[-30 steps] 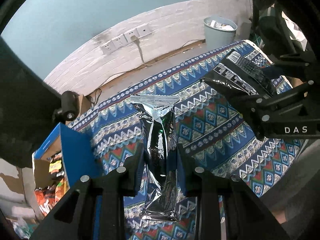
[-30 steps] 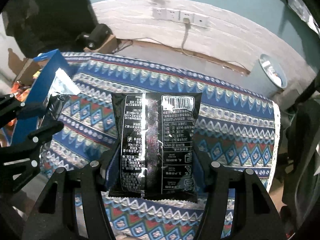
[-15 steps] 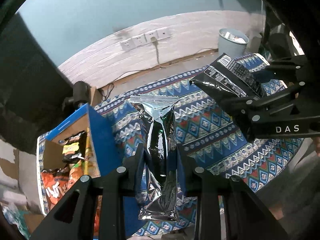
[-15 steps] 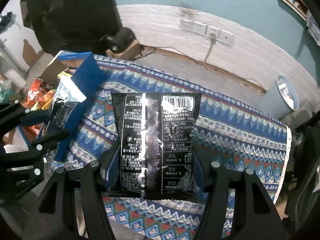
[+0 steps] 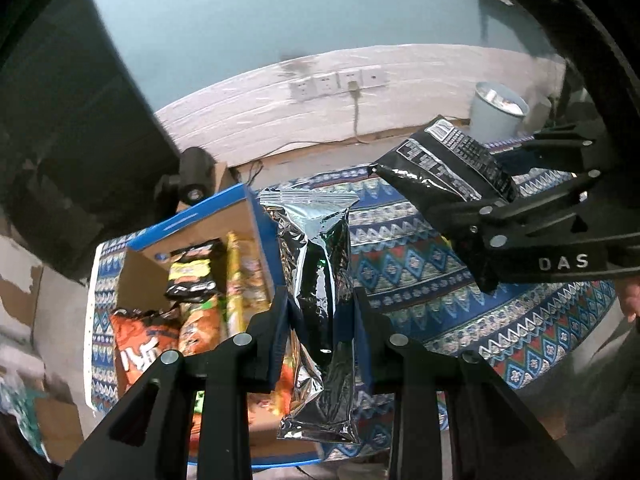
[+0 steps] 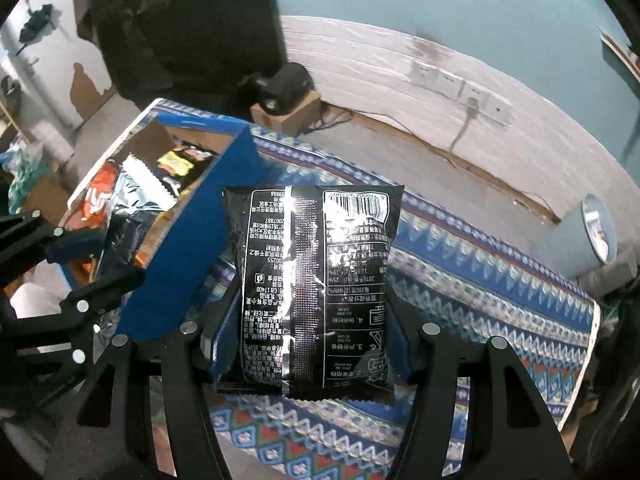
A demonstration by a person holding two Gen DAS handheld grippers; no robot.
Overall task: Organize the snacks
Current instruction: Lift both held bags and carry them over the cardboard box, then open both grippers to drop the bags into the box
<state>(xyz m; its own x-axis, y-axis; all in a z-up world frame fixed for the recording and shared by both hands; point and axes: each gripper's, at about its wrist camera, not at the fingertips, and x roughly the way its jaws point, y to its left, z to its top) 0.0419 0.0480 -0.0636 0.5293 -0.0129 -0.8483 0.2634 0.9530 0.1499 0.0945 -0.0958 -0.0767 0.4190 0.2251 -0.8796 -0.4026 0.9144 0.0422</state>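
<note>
My left gripper [image 5: 320, 312] is shut on a silver foil snack bag [image 5: 316, 280], held in the air beside the right wall of a blue cardboard box [image 5: 208, 216]. The box holds several snack packs, among them an orange one [image 5: 140, 344]. My right gripper [image 6: 312, 320] is shut on a black snack bag [image 6: 316, 280] with white print, held above the patterned tablecloth [image 6: 480, 272]. In the left wrist view the black bag [image 5: 448, 164] and right gripper [image 5: 476, 232] are at the upper right. In the right wrist view the box [image 6: 192, 240] and silver bag [image 6: 136, 192] are at the left.
A black camera-like device [image 6: 280, 88] sits on a small carton behind the box. A grey waste bin [image 5: 496, 112] stands on the floor at the far right. Wall sockets [image 5: 340, 80] with a cable are on the white wall behind the table.
Both grippers have moved left toward the blue box with their bags still held. The box and its snacks have come into fuller view.
</note>
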